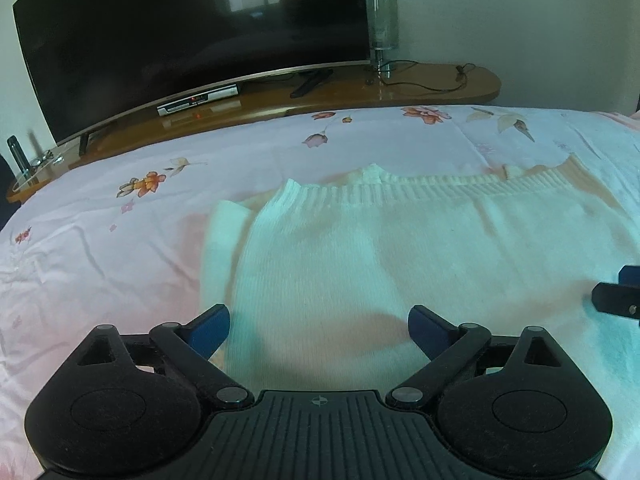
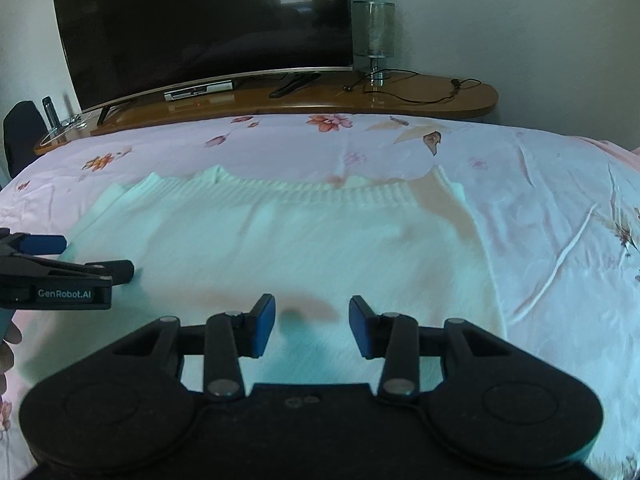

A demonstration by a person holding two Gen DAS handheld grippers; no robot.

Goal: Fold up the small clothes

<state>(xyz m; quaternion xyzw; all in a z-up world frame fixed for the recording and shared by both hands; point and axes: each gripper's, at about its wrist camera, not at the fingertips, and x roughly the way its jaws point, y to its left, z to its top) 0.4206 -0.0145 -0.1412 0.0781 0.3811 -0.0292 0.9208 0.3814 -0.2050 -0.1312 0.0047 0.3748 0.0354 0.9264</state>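
Over the white knitted sweater (image 1: 360, 248) on the bed: left gripper (image 1: 319, 330) wide open, right gripper (image 2: 312, 326) half open, both holding nothing

Ribbed white knit sweater (image 2: 280, 240); glossy wooden shelf (image 2: 400, 100).

A bed (image 1: 100, 264) covered by a pale pink sheet printed with flowers carries a white knitted sweater (image 1: 360, 248) spread flat, its ribbed hem toward the far edge and one side folded in.
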